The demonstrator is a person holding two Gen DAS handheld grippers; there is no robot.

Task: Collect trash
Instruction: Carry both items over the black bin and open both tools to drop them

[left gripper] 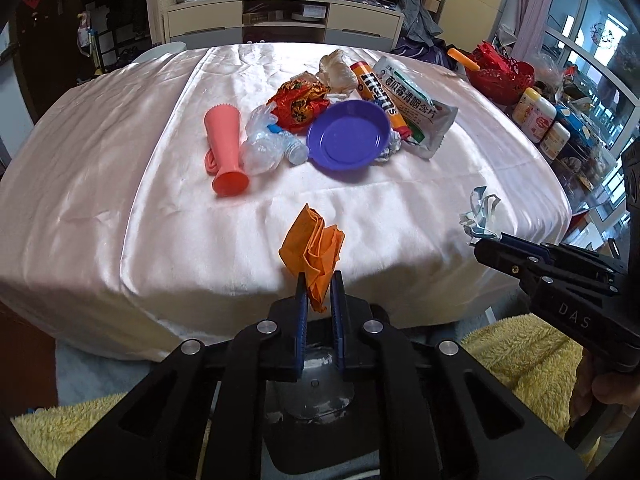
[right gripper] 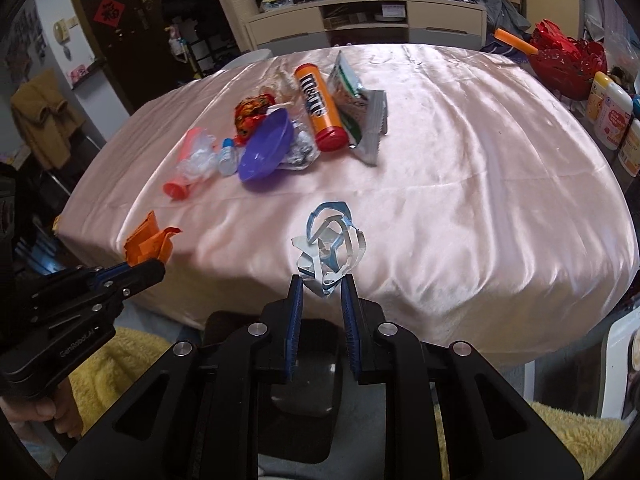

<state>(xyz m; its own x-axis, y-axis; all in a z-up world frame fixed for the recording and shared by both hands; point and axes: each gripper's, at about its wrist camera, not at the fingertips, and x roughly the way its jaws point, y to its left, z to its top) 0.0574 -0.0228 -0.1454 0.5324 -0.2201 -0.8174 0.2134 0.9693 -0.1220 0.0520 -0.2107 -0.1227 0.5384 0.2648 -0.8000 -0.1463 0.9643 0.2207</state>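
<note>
Left wrist cam: left gripper [left gripper: 319, 280] pinched one orange paper wad [left gripper: 312, 248] over the table's [left gripper: 120, 200] near edge; one purple plate [left gripper: 348, 134], one pink cup [left gripper: 225, 148] sat behind. Right wrist cam: right gripper [right gripper: 320, 284] clamped one blue-white paper tangle [right gripper: 330, 244]

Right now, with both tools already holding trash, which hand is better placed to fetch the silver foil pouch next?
Probably right: the silver foil pouch lies on that side of the pile, while the left tool faces the pink cone end.
</note>
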